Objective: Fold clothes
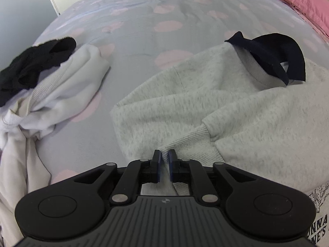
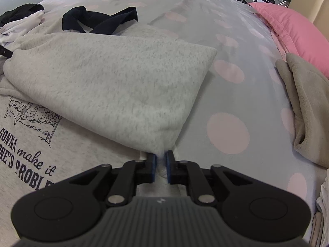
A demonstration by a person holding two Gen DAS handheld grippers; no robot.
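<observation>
The grey sweatshirt (image 1: 216,103) lies spread on the bed (image 1: 144,30), its printed front facing up and a sleeve folded across the body; a dark navy collar piece (image 1: 273,55) sticks up at its neck, on the side of the sweatshirt farthest from the tools; the left tool (image 1: 164,160) sits at the ribbed cuff (image 1: 191,142) of the sweatshirt, its blue pads a narrow gap apart with a pinch of grey cloth between them, though whether they press on it cannot be told; the right tool (image 2: 160,162) is at the opposite edge of the sweatshirt, at the low corner of a folded-over flap (image 2: 123,78), jaws narrow with cloth between the pads (image 2: 153,164), the grip likewise uncertain; left of the sweatshirt lies a white garment (image 1: 67,90) with a black one (image 1: 35,63) on top; right of the sweatshirt are a beige fleece (image 2: 308,113) and a pink pillow (image 2: 287,26).
</observation>
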